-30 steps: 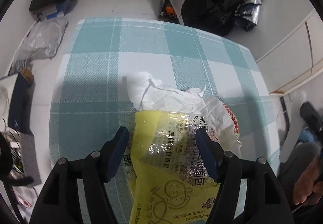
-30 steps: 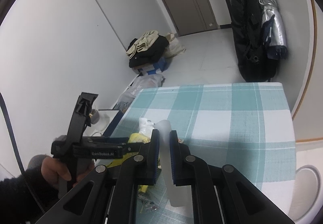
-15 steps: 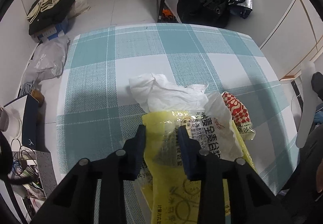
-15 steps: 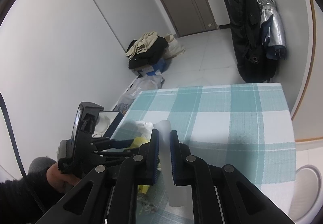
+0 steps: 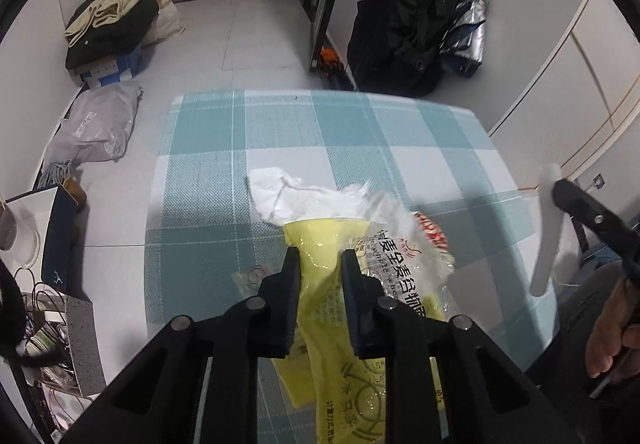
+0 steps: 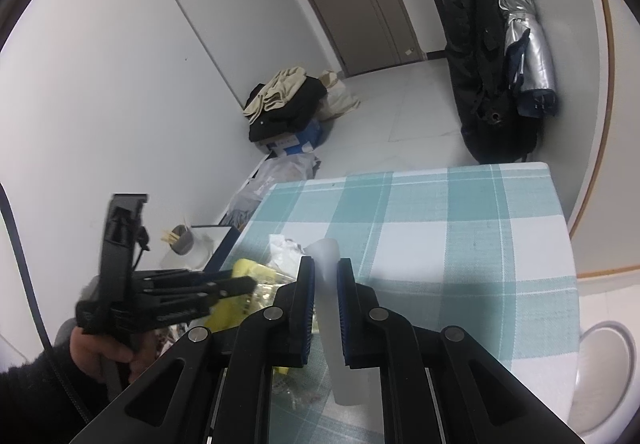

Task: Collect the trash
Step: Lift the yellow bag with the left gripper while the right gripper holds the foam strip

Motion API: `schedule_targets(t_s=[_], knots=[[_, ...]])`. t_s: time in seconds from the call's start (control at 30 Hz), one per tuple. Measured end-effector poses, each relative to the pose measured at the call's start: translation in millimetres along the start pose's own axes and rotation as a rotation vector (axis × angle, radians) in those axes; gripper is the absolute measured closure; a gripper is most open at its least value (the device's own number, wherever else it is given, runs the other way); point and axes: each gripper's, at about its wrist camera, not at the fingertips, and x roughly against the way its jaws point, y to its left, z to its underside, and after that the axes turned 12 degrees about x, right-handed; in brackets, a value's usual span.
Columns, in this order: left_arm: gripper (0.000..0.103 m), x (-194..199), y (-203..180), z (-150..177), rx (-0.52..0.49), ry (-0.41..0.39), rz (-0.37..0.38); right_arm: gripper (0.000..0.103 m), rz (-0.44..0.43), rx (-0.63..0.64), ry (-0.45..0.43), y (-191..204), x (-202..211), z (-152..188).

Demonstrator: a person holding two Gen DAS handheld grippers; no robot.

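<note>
A yellow printed plastic bag [image 5: 340, 372] lies bunched between the pads of my left gripper [image 5: 318, 260], whose jaws are closing and pinch it just above the checked tablecloth [image 5: 280, 123]. Behind the bag lie a crumpled white tissue [image 5: 296, 195] and a red-and-white wrapper [image 5: 432, 234]. My right gripper [image 6: 325, 268] is shut on a frosted white plastic strip [image 6: 326, 248], held upright over the table's near side. The right wrist view also shows the left gripper [image 6: 248, 286] with the yellow bag [image 6: 248, 270] and the hand [image 6: 96, 352] holding it.
On the floor beyond the table sit a pile of clothes on a box [image 5: 108, 27] and a grey plastic bag [image 5: 96, 123]. A black coat and a silver umbrella [image 5: 416, 15] hang at the far right. A dark blue box [image 5: 60, 228] stands left of the table.
The left jaws have gone from wide apart to pinched on the yellow bag, and that gripper has risen with it. The right gripper has kept still with the white strip.
</note>
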Motion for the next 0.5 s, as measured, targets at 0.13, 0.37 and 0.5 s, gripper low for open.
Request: schedule_targets(t_s=[0.13,0.37,0.5], knots=[[0.09,12,0,-2,0.024,-0.029,0.046,0.093,0.004,-0.004,-0.008,2,4,1],[0.092,31,2,-6,0.064,-0.087,0.098,0.093,0.001,-0.028,-0.021,1,11,4],[0.094,38,-3,-7,0.062,-0.116,0.09,0.093,-0.007,-0.042,-0.039,1,18,3]])
